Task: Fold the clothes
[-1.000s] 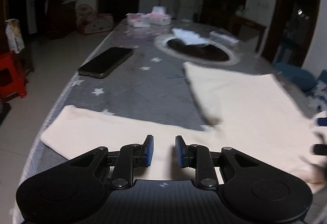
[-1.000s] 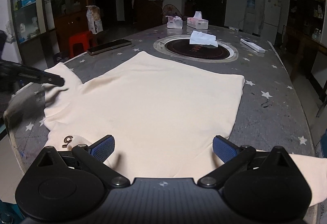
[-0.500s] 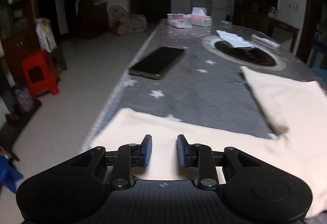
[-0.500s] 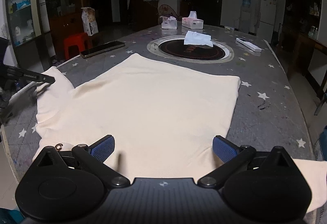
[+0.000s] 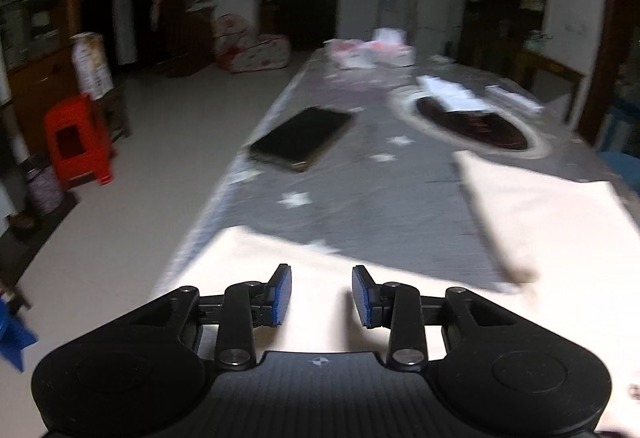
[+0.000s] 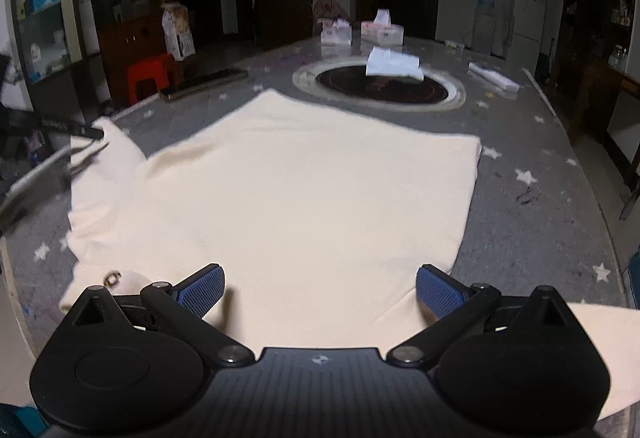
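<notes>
A cream long-sleeved top (image 6: 304,198) lies flat on the grey star-patterned table (image 6: 532,198). One sleeve (image 5: 248,262) stretches toward the table's left edge. My left gripper (image 5: 322,292) hovers low over that sleeve near its end, its blue pads (image 5: 280,294) a narrow gap apart with nothing clamped between them. In the right wrist view the left gripper (image 6: 86,132) shows as a dark bar at the sleeve's tip. My right gripper (image 6: 320,286) is wide open over the near edge of the top, close to the collar label (image 6: 114,278).
A black phone (image 5: 304,138) lies by the left table edge. Farther back are a round dark inset (image 6: 380,86) with a folded white cloth (image 6: 394,64), tissue packs (image 6: 380,32) and a white remote (image 6: 494,76). A red stool (image 5: 76,138) stands on the floor at left.
My left gripper has shifted left along the sleeve toward its end, and its pads have spread slightly. The right gripper has stayed wide open and hardly moved.
</notes>
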{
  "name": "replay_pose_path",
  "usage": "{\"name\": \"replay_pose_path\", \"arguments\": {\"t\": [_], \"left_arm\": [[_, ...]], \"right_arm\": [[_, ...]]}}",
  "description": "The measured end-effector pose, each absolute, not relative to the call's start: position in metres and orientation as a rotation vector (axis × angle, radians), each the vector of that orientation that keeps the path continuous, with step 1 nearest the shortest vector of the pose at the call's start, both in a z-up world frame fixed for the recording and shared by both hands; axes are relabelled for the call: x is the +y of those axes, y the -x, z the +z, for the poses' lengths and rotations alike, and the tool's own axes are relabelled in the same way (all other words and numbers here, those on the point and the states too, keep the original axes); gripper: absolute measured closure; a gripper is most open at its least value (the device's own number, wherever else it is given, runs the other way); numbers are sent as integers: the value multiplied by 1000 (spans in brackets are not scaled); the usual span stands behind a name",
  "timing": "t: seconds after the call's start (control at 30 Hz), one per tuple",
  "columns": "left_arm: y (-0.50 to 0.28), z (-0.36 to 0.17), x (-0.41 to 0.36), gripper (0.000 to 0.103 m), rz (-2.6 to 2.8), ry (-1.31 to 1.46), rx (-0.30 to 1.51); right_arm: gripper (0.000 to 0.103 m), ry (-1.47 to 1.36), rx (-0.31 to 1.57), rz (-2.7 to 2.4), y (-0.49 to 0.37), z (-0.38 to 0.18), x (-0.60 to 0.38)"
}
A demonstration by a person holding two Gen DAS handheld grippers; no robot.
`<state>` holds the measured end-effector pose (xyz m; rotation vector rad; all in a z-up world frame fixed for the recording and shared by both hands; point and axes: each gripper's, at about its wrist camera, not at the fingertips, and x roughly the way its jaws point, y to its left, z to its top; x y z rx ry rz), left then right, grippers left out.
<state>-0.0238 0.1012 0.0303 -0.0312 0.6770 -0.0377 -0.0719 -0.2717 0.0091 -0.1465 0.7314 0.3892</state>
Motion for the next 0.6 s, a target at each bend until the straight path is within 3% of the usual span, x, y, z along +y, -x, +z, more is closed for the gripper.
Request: {"name": "replay_pose_path", "arguments": {"t": [0.37, 0.6], "left_arm": [[47, 39, 3, 60, -379, 4, 646], [19, 28, -15, 60, -409, 84, 659]], "right_arm": [[0, 228, 726, 395, 89, 5, -264], [0, 206, 726, 388, 91, 4, -268]]}}
